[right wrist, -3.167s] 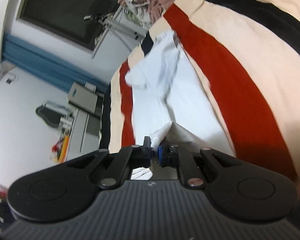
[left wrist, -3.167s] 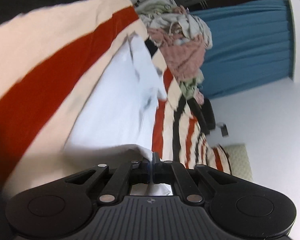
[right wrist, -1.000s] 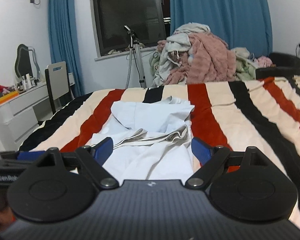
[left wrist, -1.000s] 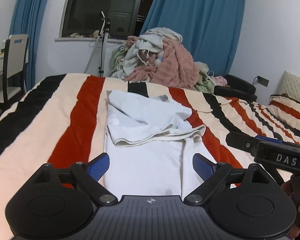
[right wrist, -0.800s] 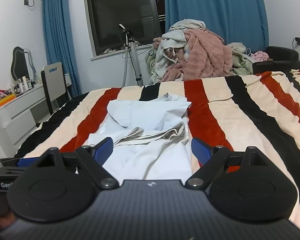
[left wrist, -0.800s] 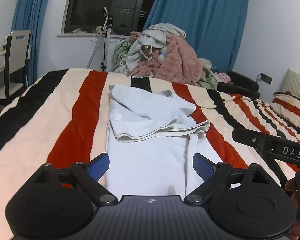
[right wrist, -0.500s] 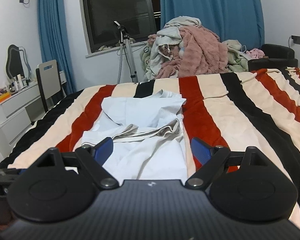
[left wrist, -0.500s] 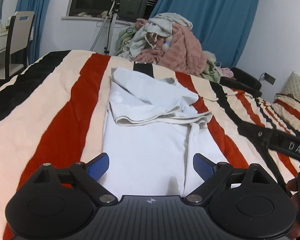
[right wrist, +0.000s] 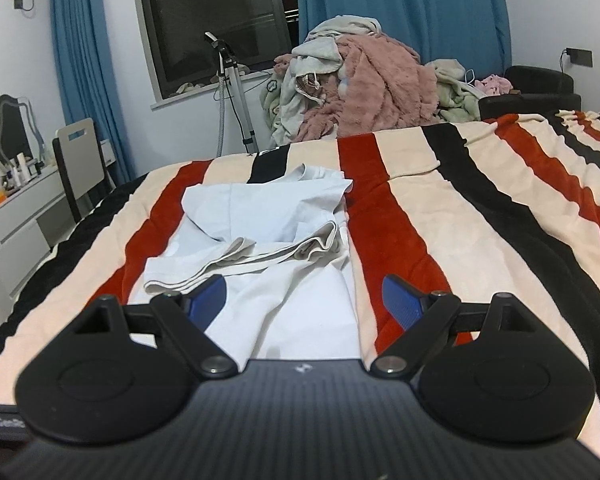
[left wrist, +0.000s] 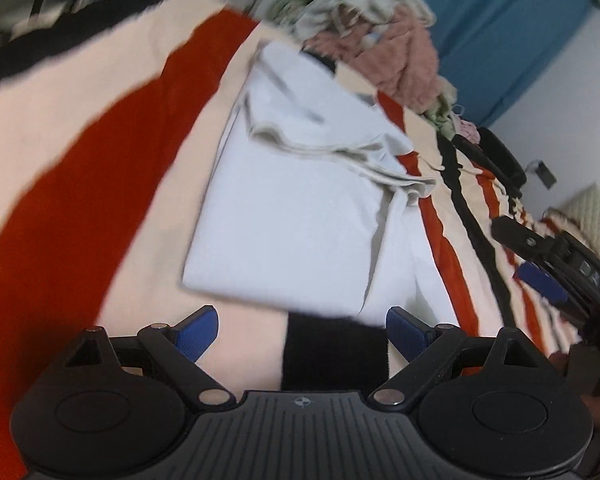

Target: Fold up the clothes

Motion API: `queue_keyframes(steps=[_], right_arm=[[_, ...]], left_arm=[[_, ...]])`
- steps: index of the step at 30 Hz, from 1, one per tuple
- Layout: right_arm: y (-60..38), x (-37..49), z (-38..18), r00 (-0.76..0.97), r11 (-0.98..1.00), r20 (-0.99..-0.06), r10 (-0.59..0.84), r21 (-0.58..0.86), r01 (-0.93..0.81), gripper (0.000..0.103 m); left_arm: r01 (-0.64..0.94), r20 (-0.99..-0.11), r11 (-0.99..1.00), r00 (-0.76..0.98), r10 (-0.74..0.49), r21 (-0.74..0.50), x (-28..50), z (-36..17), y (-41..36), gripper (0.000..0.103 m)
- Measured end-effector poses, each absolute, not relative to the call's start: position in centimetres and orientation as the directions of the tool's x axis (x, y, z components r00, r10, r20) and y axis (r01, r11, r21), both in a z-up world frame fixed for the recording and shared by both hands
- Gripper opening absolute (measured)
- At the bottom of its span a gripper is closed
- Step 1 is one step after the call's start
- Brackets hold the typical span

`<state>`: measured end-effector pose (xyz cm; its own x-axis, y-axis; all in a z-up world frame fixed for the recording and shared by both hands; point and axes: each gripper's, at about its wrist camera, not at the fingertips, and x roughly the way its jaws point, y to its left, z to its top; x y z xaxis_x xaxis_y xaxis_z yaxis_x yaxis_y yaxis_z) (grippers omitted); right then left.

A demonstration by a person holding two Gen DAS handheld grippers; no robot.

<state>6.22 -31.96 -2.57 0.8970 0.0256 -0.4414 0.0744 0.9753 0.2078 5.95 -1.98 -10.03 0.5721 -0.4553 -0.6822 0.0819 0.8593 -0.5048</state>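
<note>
A white shirt (left wrist: 300,220) lies on the striped bedspread (left wrist: 80,160), its far part folded back toward me with a rumpled hem across the middle. It also shows in the right wrist view (right wrist: 268,248). My left gripper (left wrist: 302,330) is open and empty, tilted, just short of the shirt's near edge. My right gripper (right wrist: 304,296) is open and empty, held low over the shirt's near part. The right gripper also shows at the right edge of the left wrist view (left wrist: 560,264).
A pile of unfolded clothes (right wrist: 360,88) with a pink fleece sits at the far end of the bed. A tripod stand (right wrist: 236,92), a chair (right wrist: 80,156) and a white dresser (right wrist: 16,220) stand at the left. A dark armchair (right wrist: 536,96) is at the far right.
Both grippers were shut on the shirt's edge 3.2 s ago and are now open. In the last half second my left gripper dipped and tilted toward the shirt's near edge; the right one barely moved.
</note>
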Motion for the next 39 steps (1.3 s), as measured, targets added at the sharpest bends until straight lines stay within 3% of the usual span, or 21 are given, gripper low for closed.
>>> queue_keyframes(steps=[8,10,12,16,22,26,30,35,39], right_arm=[[-32.6,6.4,-2.8,0.886,0.964,-0.463,0.031,0.249,0.097,0.086],[-32.7,6.5,-2.8,0.884,0.962,-0.467,0.031,0.254,0.101,0.086],[-32.8,6.5,-2.9,0.882,0.960,-0.471,0.031,0.260,0.105,0.086],[-33.0,6.5,-3.0,0.878,0.955,-0.477,0.032,0.275,0.114,0.086],[-33.6,6.5,-3.3,0.870,0.940,-0.489,0.058,0.321,0.117,0.086],[-34.7,6.0,-3.8,0.860,0.891,-0.496,0.121,0.435,0.125,0.086],[-35.6,6.1,-5.0,0.836,0.829,-0.521,0.172,0.536,0.163,0.086],[-36.2,6.0,-6.2,0.813,0.764,-0.535,0.229,0.616,0.190,0.087],[-36.4,5.9,-7.8,0.778,0.616,-0.478,0.408,0.773,0.153,0.088]], left_arm=[[-0.059,-0.648,0.765,0.575,-0.499,-0.641,8.4,-12.0,0.0,0.091],[-0.063,-0.626,0.746,0.594,-0.506,-0.663,8.8,-12.1,0.2,0.084],[-0.055,-0.592,0.724,0.620,-0.516,-0.688,9.0,-12.2,0.3,0.067],[-0.084,-0.548,0.659,0.639,-0.540,-0.748,9.8,-13.0,0.8,0.061],[-0.148,-0.555,0.630,0.649,-0.520,-0.763,10.9,-14.2,0.5,0.059],[-0.198,-0.579,0.631,0.657,-0.482,-0.750,10.9,-14.6,1.0,0.027],[-0.216,-0.565,0.600,0.666,-0.487,-0.771,11.0,-15.0,1.6,0.014],[-0.188,-0.530,0.588,0.693,-0.488,-0.787,10.8,-14.4,1.8,0.008],[-0.149,-0.496,0.588,0.718,-0.488,-0.795,10.1,-13.5,2.0,0.007]])
